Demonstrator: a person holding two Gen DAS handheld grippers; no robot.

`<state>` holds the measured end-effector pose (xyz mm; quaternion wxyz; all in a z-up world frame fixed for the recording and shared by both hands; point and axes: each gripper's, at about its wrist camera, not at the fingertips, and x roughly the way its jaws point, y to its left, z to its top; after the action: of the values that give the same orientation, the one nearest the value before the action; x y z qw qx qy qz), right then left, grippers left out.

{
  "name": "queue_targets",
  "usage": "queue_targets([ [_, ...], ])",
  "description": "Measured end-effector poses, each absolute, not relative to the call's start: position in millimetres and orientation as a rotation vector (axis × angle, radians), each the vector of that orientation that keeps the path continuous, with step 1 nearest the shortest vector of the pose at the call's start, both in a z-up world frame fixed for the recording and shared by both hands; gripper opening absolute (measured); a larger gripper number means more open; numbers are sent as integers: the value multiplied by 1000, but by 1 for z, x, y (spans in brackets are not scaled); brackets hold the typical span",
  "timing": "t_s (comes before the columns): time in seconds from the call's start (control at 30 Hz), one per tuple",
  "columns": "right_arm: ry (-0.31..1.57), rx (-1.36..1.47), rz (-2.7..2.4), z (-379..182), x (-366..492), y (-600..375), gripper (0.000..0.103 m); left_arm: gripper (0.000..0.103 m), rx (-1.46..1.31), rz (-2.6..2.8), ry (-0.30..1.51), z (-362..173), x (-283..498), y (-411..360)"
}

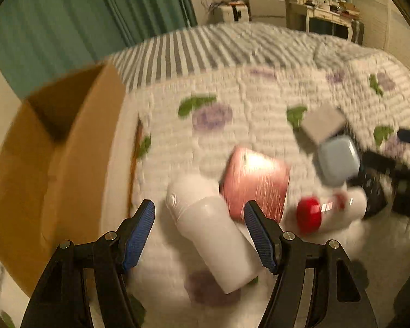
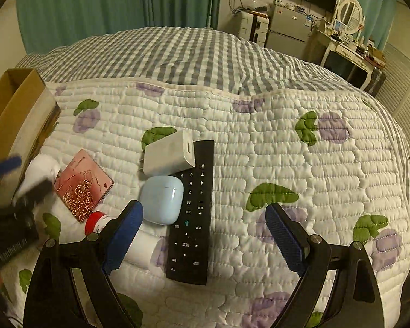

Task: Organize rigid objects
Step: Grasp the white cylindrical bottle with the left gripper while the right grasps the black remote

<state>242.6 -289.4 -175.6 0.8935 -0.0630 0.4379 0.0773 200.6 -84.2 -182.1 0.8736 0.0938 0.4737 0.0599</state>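
My left gripper is open low over the quilt, with a white bottle lying between its fingers; the pads do not press on it. Beside the bottle lie a pink rose-patterned case, a red-capped white tube, a pale blue earbud case and a white charger. My right gripper is open too, straddling a black remote. The earbud case sits just inside its left pad, the charger beyond, and the pink case to the left.
An open cardboard box stands on the bed's left edge, close to the bottle. The quilted floral cover stretches to the right, with a checked blanket behind it. Green curtains, a small fridge and a dressing table lie beyond the bed.
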Motion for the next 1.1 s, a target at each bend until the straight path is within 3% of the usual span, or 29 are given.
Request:
queue_targets([
  [0.2,950,-154,132,-185,246,-288,91,71,166,115,1004,-191,189,-74],
  [0.3,1021,-160,112,-200,253,-289,85,71,162,108,1001,-188,185,-73],
  [0.43,1045,-139,136,-206,258,-289,85,71,131,95,981,-181,177,-70],
  [0.57,1048,-141,163,-205,255,-288,72,71,121,83,962,-172,172,-71],
  [0.67,1063,-141,171,-208,256,-286,69,71,123,73,975,-174,175,-71],
  [0.73,1092,-159,168,-215,259,-283,54,71,133,75,1000,-183,183,-72],
  [0.9,1108,-166,200,-223,267,-278,53,71,97,89,1043,-205,196,-68],
  [1.0,1099,-196,194,-227,277,-272,48,67,90,94,1018,-203,195,-68],
  [1.03,1092,-194,201,-226,277,-271,46,58,81,82,1017,-203,193,-67],
  [1.1,1075,-183,209,-223,275,-272,42,52,69,61,1017,-200,189,-66],
])
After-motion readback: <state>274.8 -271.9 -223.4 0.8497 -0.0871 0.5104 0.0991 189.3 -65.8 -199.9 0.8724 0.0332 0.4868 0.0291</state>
